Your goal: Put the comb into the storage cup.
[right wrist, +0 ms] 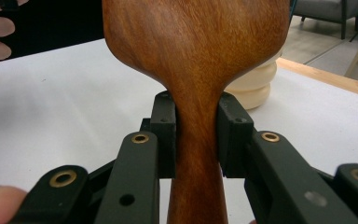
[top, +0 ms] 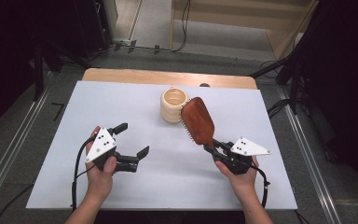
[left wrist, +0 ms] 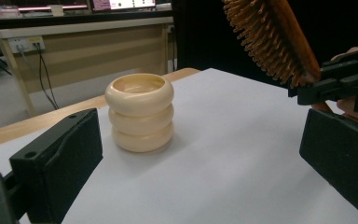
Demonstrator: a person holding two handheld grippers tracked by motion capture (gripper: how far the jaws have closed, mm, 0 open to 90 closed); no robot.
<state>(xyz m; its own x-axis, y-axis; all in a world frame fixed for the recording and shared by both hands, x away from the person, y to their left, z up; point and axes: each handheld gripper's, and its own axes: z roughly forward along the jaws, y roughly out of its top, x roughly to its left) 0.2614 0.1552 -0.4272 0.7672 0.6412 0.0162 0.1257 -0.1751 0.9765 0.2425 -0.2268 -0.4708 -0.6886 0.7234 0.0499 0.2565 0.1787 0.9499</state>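
Two grippers are up over the white table top and we hold one in each hand. Our right gripper is clamped on the wooden hairbrush; in the right gripper view both black pads press the narrow neck of the handle from either side, with the reddish back of the brush rising straight up from between them. From above, the brush head slants up and away from that gripper toward the far middle of the table, bristles turned toward our left side (the left gripper view catches the bristles pointing down-left, top right of frame).

Left gripper is spread wide with nothing between its pads; the left gripper view shows only bare white surface in the gap. It sits well apart from the right gripper, on the near left part of the table.

Cream ribbed cup, three stacked bulges with an open top, stands upright beyond both grippers. It is ahead of the left gripper, between its pads as that camera looks, and just behind the brush head as the right gripper looks. From above, the brush head overlaps the cup's right edge; we cannot tell whether they touch.

A strip of bare wood table edge shows at the far side.
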